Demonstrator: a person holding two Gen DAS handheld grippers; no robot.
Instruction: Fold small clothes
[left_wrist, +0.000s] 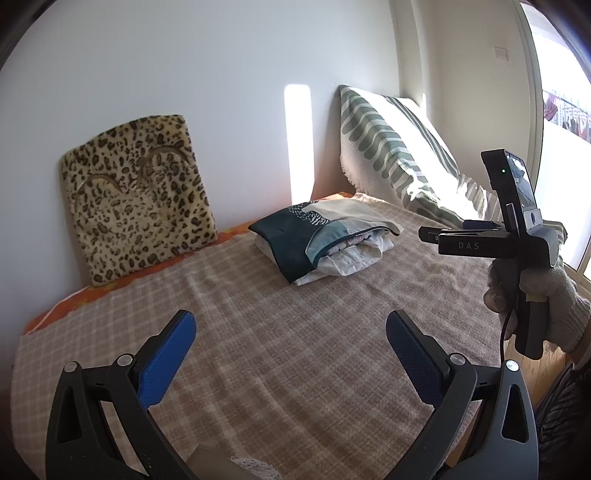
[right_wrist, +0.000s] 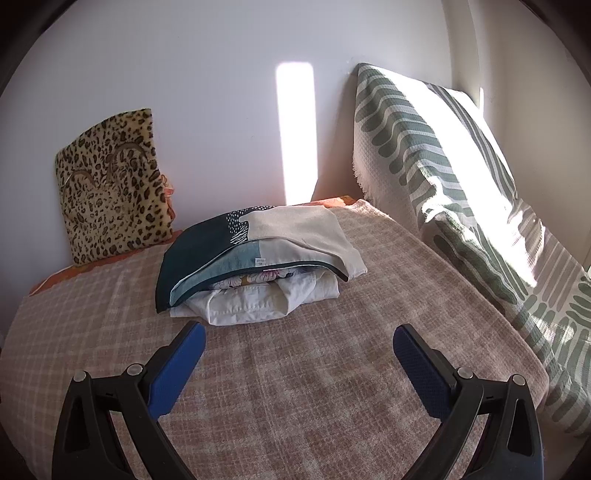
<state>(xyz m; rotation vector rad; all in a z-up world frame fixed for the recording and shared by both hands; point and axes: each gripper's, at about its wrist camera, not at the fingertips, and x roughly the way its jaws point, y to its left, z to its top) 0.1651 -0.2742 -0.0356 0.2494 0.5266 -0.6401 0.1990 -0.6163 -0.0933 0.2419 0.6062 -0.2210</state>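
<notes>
We hold both grippers spread wide and empty above the pinkish-beige checked bed cover (right_wrist: 332, 369). The stack of folded small clothes (right_wrist: 258, 258), topped by a dark teal and cream patterned piece, lies ahead toward the wall, its long axis running left to right. Our right gripper (right_wrist: 299, 354) looks nearer, the stack just ahead of it; the left gripper (left_wrist: 291, 339) sits farther back, with the stack ahead and slightly right.

folded clothes stack (right_wrist: 255, 258), on bed, teal-cream top
</notes>
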